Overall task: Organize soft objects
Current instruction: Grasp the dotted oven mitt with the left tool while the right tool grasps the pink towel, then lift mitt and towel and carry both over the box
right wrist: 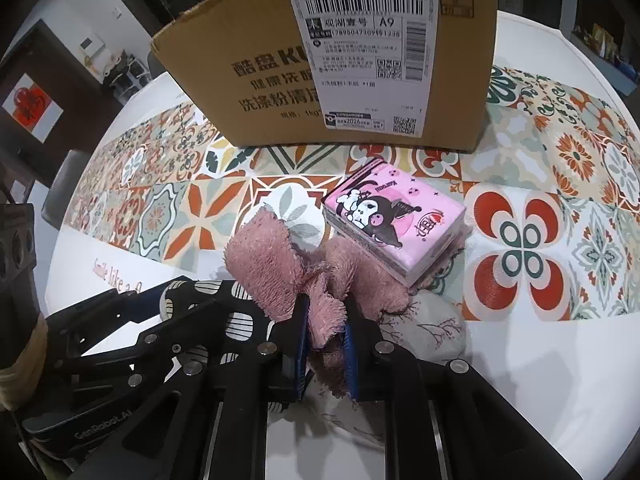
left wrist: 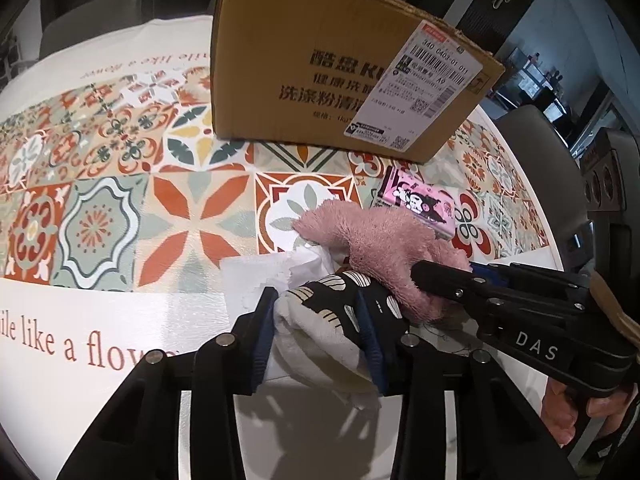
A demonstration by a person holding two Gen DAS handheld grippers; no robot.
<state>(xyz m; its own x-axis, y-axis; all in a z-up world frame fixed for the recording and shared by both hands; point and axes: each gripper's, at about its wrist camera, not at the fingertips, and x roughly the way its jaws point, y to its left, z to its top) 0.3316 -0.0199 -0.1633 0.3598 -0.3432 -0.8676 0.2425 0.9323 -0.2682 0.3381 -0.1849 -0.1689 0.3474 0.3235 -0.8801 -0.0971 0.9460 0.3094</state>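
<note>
The surface (left wrist: 120, 320) is round and white, its tiled pattern band running across the middle, and there's plenty of bare white on the near side of that band, with the rim curving away on both flanks. The cardboard box (left wrist: 320, 68) is our landmark: it stands at the far side of the band, flaps up, shipping label facing the cameras. Left of the box the tiles lie bare all the way to the edge; right of it, in the right wrist view, another broad patch of pattern is uncovered up to the rim.

Just in front of the box, a short gap away, sits the pink tissue pack (right wrist: 394, 222), resting partly on the pink fluffy cloth (right wrist: 276, 264). That cloth sprawls nearer the cameras than the pack, and the right tongs (right wrist: 326, 340) are clamped down on a bunched fold of it, the blue pads squeezed close with pink pile pushing out between them.

Nearer still from the box, touching the pink cloth on its left, is the black-and-white patterned fabric piece (left wrist: 332, 312). The left tongs (left wrist: 316, 340) have pinched in on it, both pads pressing its sides, jaws partly closed around the bulk. A white tissue sheet (left wrist: 272, 276) lies flat just beyond that piece, toward the box. A pale cloth with a twig print (right wrist: 432, 332) peeks out under the pink one, right of the right tongs.
</note>
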